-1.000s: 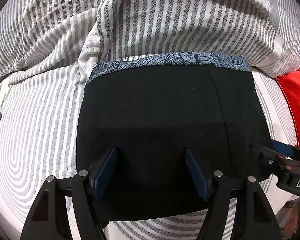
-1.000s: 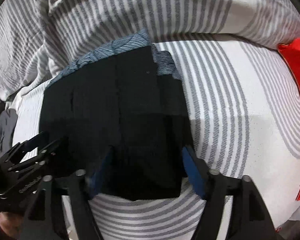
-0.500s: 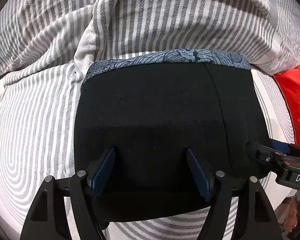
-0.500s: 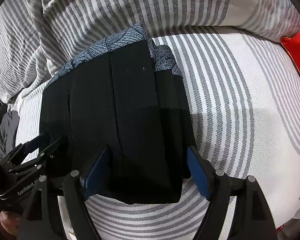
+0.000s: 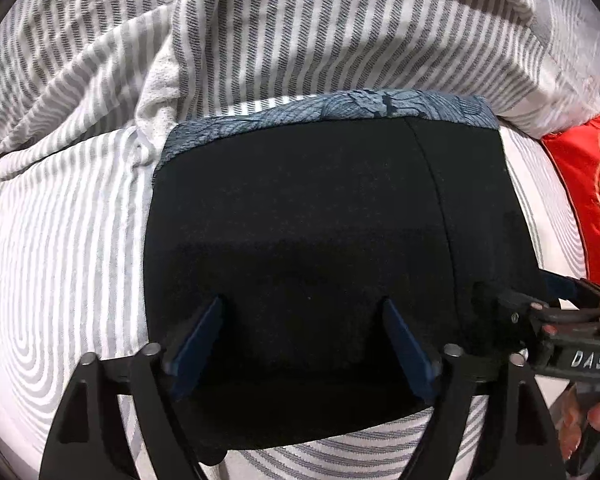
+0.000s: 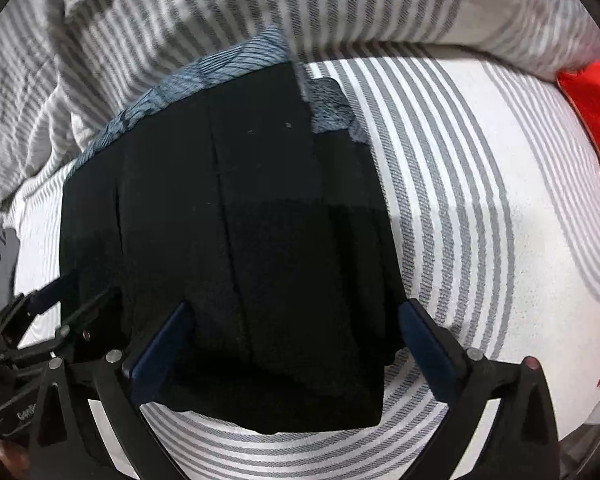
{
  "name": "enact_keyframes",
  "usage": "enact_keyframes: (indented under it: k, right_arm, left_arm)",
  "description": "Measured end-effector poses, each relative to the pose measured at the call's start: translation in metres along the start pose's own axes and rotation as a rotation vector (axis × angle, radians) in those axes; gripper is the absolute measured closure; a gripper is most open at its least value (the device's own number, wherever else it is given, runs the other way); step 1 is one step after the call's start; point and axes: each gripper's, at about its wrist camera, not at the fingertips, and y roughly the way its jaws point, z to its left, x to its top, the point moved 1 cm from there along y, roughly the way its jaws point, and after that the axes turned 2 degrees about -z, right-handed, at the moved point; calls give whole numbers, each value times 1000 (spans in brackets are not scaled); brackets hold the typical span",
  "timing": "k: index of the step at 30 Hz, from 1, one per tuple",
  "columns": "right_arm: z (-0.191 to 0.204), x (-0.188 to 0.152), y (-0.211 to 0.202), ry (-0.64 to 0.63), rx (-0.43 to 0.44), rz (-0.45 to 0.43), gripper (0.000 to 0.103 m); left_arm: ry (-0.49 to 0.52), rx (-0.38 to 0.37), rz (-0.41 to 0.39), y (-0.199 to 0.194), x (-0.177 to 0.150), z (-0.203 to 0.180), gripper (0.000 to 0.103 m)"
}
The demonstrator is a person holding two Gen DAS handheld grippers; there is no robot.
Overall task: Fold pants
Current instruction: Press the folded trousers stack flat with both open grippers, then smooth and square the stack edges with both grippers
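Note:
The black pants (image 5: 308, 216) lie folded into a flat rectangle on the striped bed, with a blue patterned waistband (image 5: 340, 110) along the far edge. They also show in the right wrist view (image 6: 228, 220). My left gripper (image 5: 304, 340) is open and empty, its blue pads spread over the near edge of the pants. My right gripper (image 6: 296, 344) is open and empty over the near right part of the pants. It also shows in the left wrist view (image 5: 540, 312), at the pants' right edge. The left gripper shows in the right wrist view (image 6: 48, 320), at the left.
A grey-and-white striped sheet (image 5: 60, 248) covers the bed. A crumpled striped duvet (image 5: 300, 32) lies heaped behind the pants. A red embroidered cushion (image 5: 588, 192) sits at the right; it also shows in the right wrist view (image 6: 596, 96). A dark grey cloth (image 6: 0, 264) lies at the left edge.
Both grippers have drawn back slightly from the pants and stay open. The right gripper's jaws have spread a little wider. The folded pants have not moved.

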Motion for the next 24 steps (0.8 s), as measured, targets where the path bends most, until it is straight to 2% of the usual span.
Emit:
enact_keyframes:
  k: [8,12,16,19,22,23,24]
  right_arm:
    - [6,-3,-7,19,-11,-17,1]
    - [-1,-7,-34,12,-9,-40,2]
    - [-9,-6,-64,11,44,-71,2]
    - [-11,-2,-84,18,148,-104,3]
    - [-6,4,-84,19,253,-99,13]
    - [-4,6,-80,15,271,-82,22]
    - [-1,10,-71,10,277,-53,35]
  left_arm:
    - [-10,-22,-2,-1,2,1,11]
    - [-55,-24,14,-10,2,7,11]
    - [-109,-2,-8,-30,-1,22,11]
    - [-128,31,-7,-38,-6,34,11]
    - [-159,64,9,-41,-11,44,11]
    - [-171,73,13,-42,-12,46,11]
    - [-186,83,19,-42,-13,48,11]
